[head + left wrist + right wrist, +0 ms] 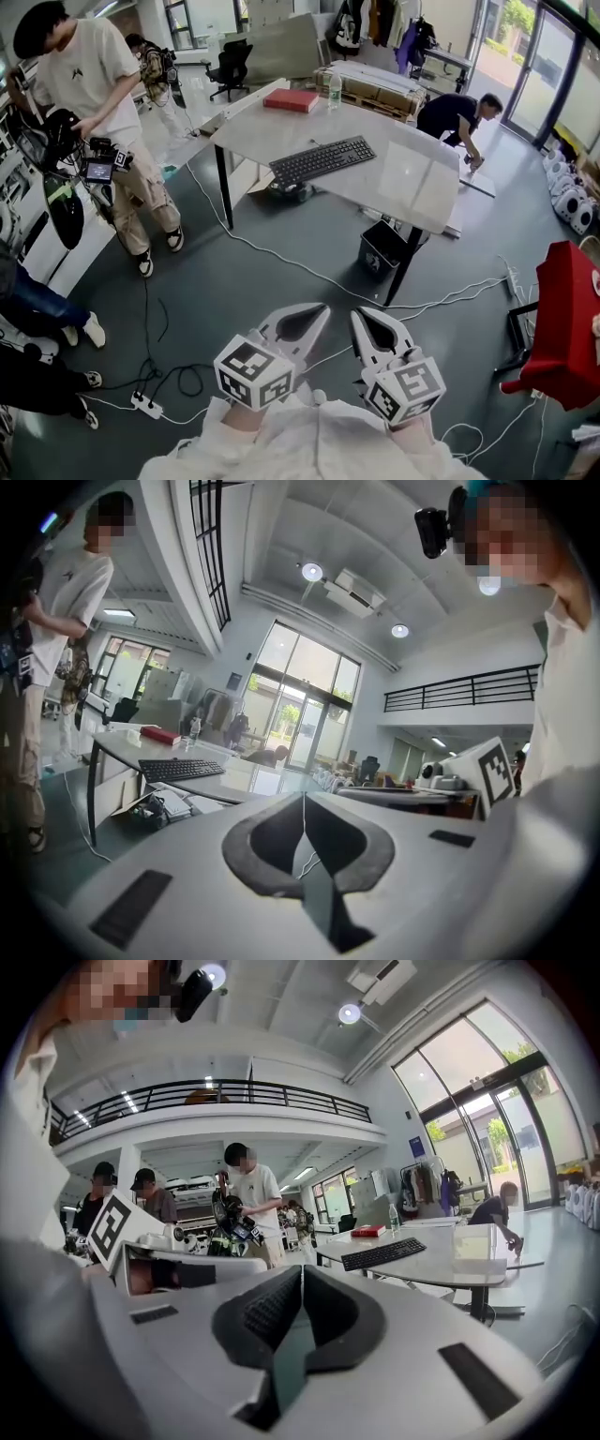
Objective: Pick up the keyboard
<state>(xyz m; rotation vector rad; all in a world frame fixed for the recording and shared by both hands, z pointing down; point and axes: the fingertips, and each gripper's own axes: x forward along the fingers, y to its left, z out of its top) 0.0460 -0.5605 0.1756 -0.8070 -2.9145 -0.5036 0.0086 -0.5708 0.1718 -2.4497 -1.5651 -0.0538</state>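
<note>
Approach, by the look of things: nothing gripped yet. Walk up to table (412, 178) at 12 o'clock and face the long edge of keyboard (322, 159). Probably best taken at both ends, so open left gripper (317, 311) and right gripper (362, 315) before reaching; both clenched tight, pads together on nothing. Bring each in low and level and slide a jaw under the rim, to guard against slipping from a shallow pinch. Stay clear of book (291, 99) at the far corner, 11 o'clock. Mind cables (272, 251) underfoot.

Flat on the table near its front edge, well apart from both grippers, at 12 o'clock in the head view. Up at 10 o'clock from the closed left jaws in the left gripper view, keyboard (181, 769); at 1 o'clock from the right jaws in the right gripper view, keyboard (384, 1253).
</note>
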